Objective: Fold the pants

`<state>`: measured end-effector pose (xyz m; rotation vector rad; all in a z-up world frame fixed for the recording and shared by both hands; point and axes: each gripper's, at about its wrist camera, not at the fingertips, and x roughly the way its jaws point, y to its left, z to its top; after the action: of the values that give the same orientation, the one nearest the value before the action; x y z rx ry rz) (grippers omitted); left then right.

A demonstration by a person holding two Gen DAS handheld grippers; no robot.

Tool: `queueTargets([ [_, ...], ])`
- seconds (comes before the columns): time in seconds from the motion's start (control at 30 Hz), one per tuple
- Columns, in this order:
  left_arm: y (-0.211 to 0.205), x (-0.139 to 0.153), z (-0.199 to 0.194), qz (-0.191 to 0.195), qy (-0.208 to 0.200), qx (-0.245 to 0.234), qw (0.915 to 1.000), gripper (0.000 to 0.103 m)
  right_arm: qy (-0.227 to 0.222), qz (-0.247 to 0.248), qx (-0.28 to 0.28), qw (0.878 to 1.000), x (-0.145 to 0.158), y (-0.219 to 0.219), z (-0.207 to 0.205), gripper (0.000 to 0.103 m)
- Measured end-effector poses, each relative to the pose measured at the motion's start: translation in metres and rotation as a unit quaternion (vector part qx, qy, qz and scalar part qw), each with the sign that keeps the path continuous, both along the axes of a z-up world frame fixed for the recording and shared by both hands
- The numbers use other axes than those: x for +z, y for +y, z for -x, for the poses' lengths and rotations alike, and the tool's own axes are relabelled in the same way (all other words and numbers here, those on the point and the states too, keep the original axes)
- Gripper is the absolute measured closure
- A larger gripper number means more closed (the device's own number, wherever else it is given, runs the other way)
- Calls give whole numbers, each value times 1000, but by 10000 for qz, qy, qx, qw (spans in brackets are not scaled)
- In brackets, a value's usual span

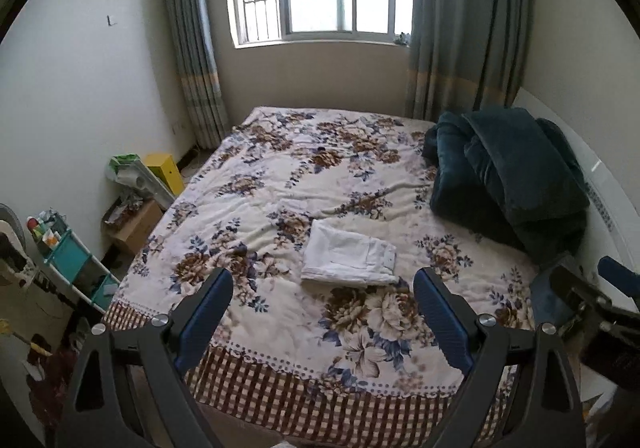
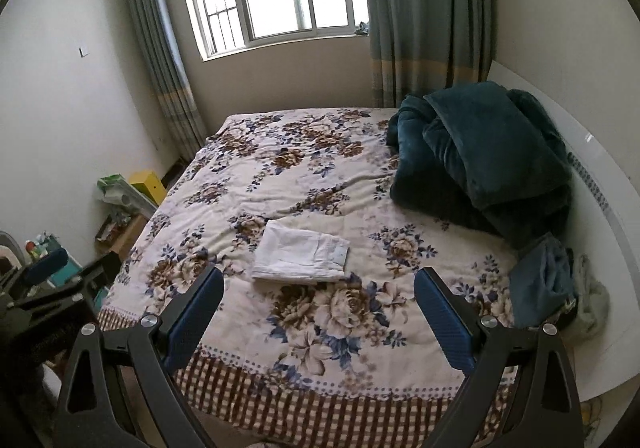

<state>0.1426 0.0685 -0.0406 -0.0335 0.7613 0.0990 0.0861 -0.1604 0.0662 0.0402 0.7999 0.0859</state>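
- The white pants are seen as a compact folded rectangle on the bed; the folding is judged essentially done.
- The left hand-held gripper and right hand-held gripper are held released, well short of the pants, grasping nothing.
- A dark blanket is heaped beyond the pants; nothing is seen obstructing them.

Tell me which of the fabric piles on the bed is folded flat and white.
The white pants, a neat flat rectangle mid-bed nearest the grippers. The dark teal blanket is heaped by the headboard, and the blue cloth is bunched at the bed's right edge.
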Motion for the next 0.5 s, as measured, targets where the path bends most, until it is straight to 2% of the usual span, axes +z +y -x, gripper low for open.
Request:
queueTargets([
  [0.07,-2,0,-1,-10,-20,12,10000,10,-7,2,16,10000,2,-1,1,5],
  [0.1,-3,-1,-2,-9,-22,15,10000,3,-3,7,16,10000,3,-3,1,5],
  [0.13,-4,-2,-4,4,-23,-9,10000,0,-13,39,-2,10000,1,-1,2,5],
  [0.3,-11,-14,-19,37,59,-96,9999,0,44,67,-108,9999,-3,-8,-10,2],
  [0.5,-16,-35,-43,-144,124,-61,9998,0,55,209,-316,9993,-23,-15,-47,2],
])
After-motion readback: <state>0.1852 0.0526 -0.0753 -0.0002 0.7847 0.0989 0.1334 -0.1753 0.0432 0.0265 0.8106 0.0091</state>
